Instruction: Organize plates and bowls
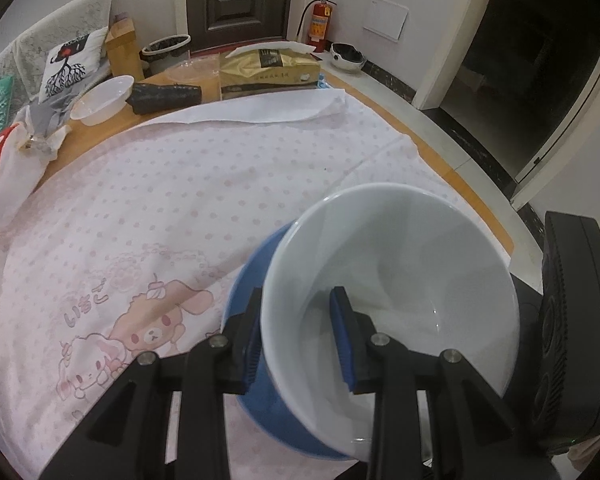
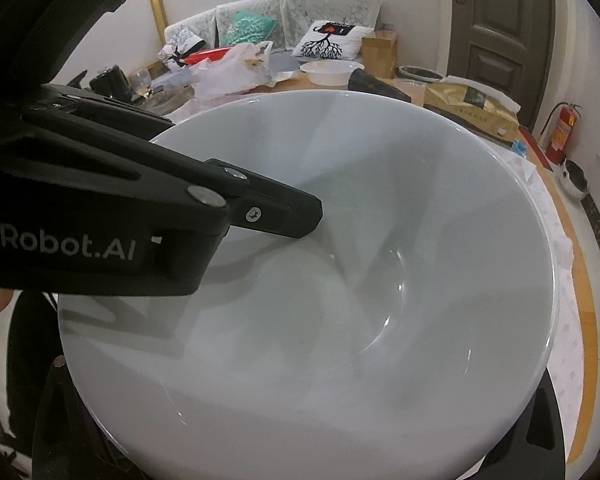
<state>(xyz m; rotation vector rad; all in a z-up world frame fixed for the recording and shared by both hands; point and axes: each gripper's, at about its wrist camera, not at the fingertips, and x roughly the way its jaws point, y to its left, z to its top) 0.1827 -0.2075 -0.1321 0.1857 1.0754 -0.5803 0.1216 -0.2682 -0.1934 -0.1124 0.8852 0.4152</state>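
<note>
Left claw (image 1: 298, 296) clamped on the near rim of the bowl (image 1: 400, 272), one finger on the blue outer wall, the blue-padded one pressed against the pale inner wall. Bowl carried tilted, off the pink printed cloth (image 1: 180, 200), low over the near right part of the bench (image 1: 452, 160) and close to its edge. Right claw (image 2: 296, 452) parked under or around the same bowl, with only dark linkage showing at both lower corners of its view; cannot tell whether spread or closing, since the tips sit hidden beneath the porcelain.

Risks from here, as judged:

- Slip at the rim. Glazed wall, single pinch point, weight hanging well out from the pads (a long lever for so small a bite), so likely to rotate or slide free on any quick swing.
- Drop past the bench edge onto the tiled floor, given how near that edge lies.
- Knock between the two claws, both crowding one bowl; enough of a bump to jar the grip loose.
- Hard landing if lowered while tilted: rim or foot striking first, then rocking or chipping.
- Cloth dragged or bunched under the foot when set down, leaving the bowl unsteady.

Far white bowl (image 1: 104, 98) and tissue box (image 1: 268, 72) well apart, out of harm for now.
</note>
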